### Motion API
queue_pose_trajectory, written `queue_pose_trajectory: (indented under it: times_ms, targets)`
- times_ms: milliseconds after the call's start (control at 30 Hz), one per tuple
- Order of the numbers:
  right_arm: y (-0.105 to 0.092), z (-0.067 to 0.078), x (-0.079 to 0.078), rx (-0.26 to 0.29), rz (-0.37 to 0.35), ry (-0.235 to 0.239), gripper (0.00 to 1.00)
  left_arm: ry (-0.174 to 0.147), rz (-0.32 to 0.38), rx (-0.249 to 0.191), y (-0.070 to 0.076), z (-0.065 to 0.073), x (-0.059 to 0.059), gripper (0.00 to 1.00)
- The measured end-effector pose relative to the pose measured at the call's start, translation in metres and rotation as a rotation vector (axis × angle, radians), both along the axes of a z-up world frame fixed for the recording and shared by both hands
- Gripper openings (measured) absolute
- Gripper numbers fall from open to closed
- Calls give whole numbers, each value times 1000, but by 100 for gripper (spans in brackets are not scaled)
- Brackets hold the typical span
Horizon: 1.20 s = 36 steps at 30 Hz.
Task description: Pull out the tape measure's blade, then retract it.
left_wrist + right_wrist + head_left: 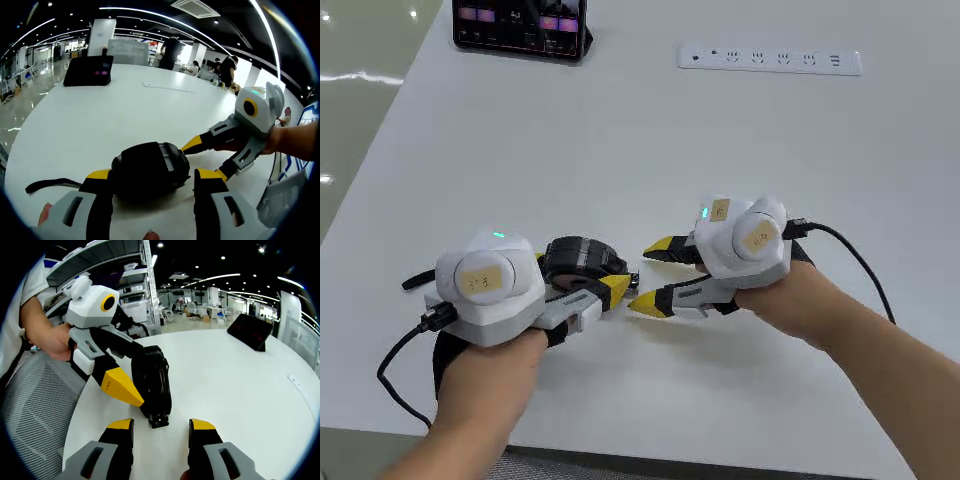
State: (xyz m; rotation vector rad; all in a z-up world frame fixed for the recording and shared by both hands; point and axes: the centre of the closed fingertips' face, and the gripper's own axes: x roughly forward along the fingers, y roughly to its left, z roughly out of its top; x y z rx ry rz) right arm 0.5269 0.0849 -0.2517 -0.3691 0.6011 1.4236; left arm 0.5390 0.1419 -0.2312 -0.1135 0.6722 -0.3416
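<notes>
- White table [620,150], bare apart from a dark tablet [520,25] at the far edge and a power strip [770,58] well off to its right; open office behind in both gripper views
- Tape measure [582,258]: black case, resting on the table near the front edge, between the two grippers; its wrist strap [45,185] trails away on the table
- Left gripper [582,272]: jaws closed onto the case, one yellow tip on each side, as its own view shows [155,175]; case appears pinned in place
- Right gripper [648,275]: jaws apart, holding nothing; yellow tips point at the case mouth and sit just beside it, not touching
- Blade end hook [159,421]: small dark tab at the foot of the case, lying just ahead of the gap between the right gripper's tips [161,426]; no blade drawn out that I can see
- Step in hand, as judged: approach to the hook; pull not yet begun
- Next move, as judged: ease the right gripper forward until the tab sits between its tips; close on it; draw straight away from the case while the left gripper holds firm
- Note: tab is small and low to the table; tips likely need to come in low to catch it
</notes>
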Motion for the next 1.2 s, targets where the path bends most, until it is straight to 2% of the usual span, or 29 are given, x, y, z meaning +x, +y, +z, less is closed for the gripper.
queue_pose_trajectory:
  times_ms: [100,233,400,467,600,700,933,1033,1200]
  targets:
    - [-4,2,2,-3,-18,-8,45,-9,-17,16,0,0,0,66]
    - [-6,3,3,-2,-34,-8,47,-10,-32,5,-2,0,-1,67]
    - [-11,6,1,-4,-44,-23,51,-20,-72,41,-2,2,-2,70]
    - [-13,7,0,-5,-46,-31,52,-24,-96,46,-4,4,-4,71]
    - [-19,10,-2,-11,-58,-36,55,-29,-138,89,-3,4,-8,71]
    - [-22,14,-5,-6,-63,-39,57,-37,-154,104,-2,7,-12,71]
    - [-35,21,-6,-13,-89,-55,62,-58,-188,129,1,12,-16,76]
    - [-41,25,-9,-11,-95,-53,65,-53,-210,134,1,12,-18,77]
    - [-51,30,-13,-11,-110,-65,67,-67,-250,144,0,16,-23,80]
